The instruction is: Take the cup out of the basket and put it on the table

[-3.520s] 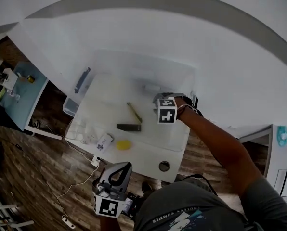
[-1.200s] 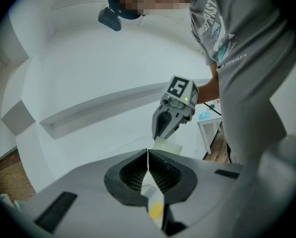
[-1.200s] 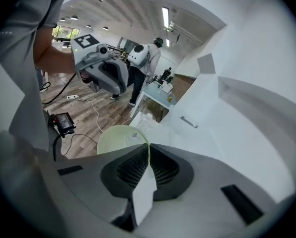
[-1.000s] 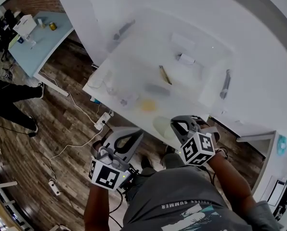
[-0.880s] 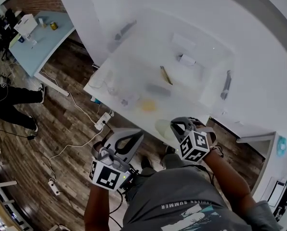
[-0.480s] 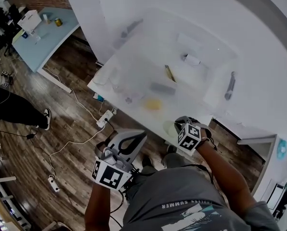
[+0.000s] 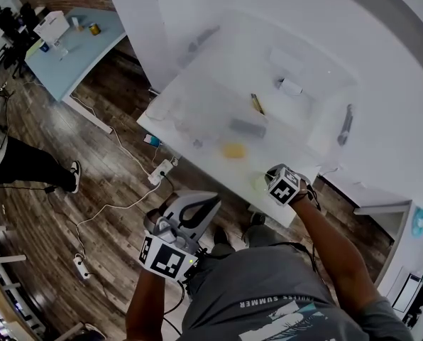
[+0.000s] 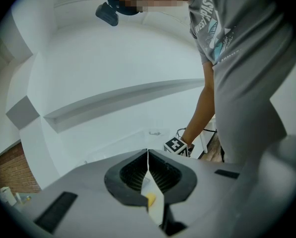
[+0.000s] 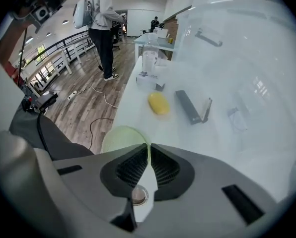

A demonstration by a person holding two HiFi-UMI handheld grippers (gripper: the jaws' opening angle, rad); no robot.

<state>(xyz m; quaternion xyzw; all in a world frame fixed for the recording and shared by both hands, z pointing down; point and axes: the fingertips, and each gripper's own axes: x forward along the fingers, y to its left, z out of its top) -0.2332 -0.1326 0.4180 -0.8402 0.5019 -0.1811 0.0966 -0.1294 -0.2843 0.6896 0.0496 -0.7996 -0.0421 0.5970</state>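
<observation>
Right gripper (image 7: 274, 181), head view: clamped on pale green cup (image 7: 259, 183), cup at its 9 o'clock, over near edge of table (image 7: 197, 130). 3.5 s ago same gripper was reaching into clear basket (image 7: 318, 69), at 1 o'clock from cup. Judgement: cup out of basket, only set-down and release left. Left gripper (image 7: 187, 222) low at 7 o'clock, idle.

Left gripper view: jaws together, nothing between them.

Right gripper view: jaws pinch cup (image 9: 119, 137) by rim; yellow object (image 9: 159, 103) at 12 o'clock. Cannot tell whether base touches table.

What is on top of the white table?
A clear basket, a yellow object, a dark block, a white box and the green cup, partly covered by the right gripper holding it.
</observation>
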